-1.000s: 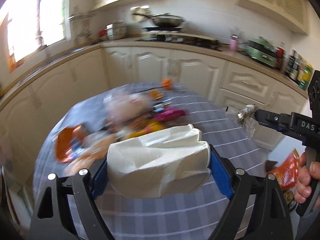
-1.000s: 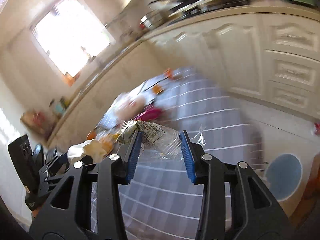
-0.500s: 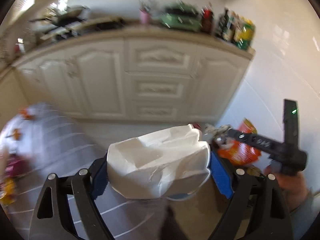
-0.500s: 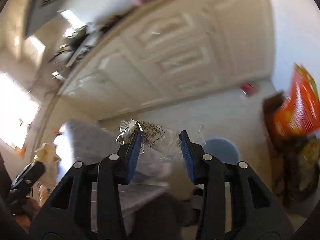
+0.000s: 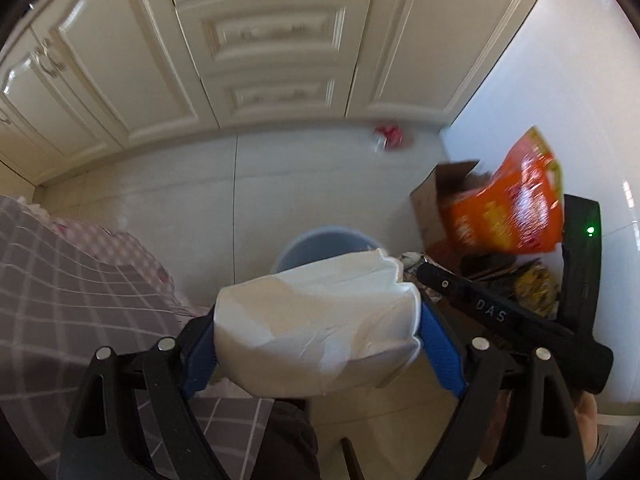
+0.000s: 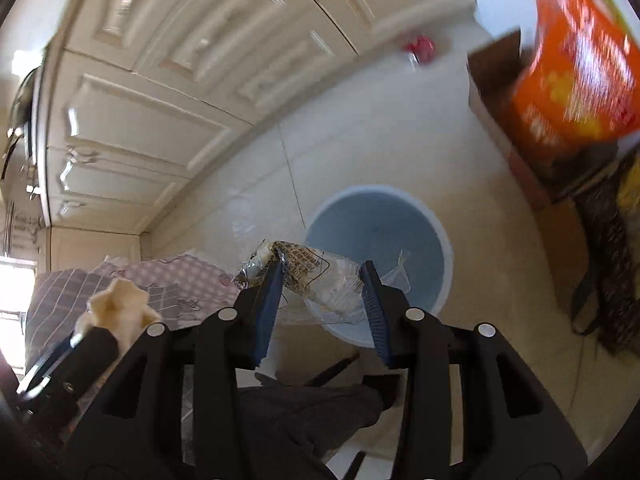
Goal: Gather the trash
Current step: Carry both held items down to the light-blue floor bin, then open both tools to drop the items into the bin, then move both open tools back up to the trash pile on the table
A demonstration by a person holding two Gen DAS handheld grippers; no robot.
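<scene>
A crumpled white paper bag (image 5: pixel 320 320) fills my left gripper (image 5: pixel 318 332), whose blue pads are shut on its two sides. Behind it the rim of a pale blue bin (image 5: pixel 324 242) shows on the floor. In the right wrist view my right gripper (image 6: pixel 322 292) is shut on a clear plastic wrapper (image 6: pixel 316 276) with black print, hanging over the near edge of the open blue bin (image 6: pixel 380 224). The bin's inside looks bare. The left gripper with its white bag (image 6: pixel 116 312) shows at lower left there.
Cream cabinet doors (image 5: pixel 276 40) stand behind the bin. A cardboard box (image 5: pixel 436 204) with an orange bag (image 5: pixel 508 208) sits against the white wall at right. A small red item (image 5: pixel 390 136) lies by the cabinet foot. The checked tablecloth (image 5: pixel 60 300) hangs at left.
Both grippers swung away from the littered table, tipped down toward the floor and came over the blue bin. Each kept its hold on its piece of trash.
</scene>
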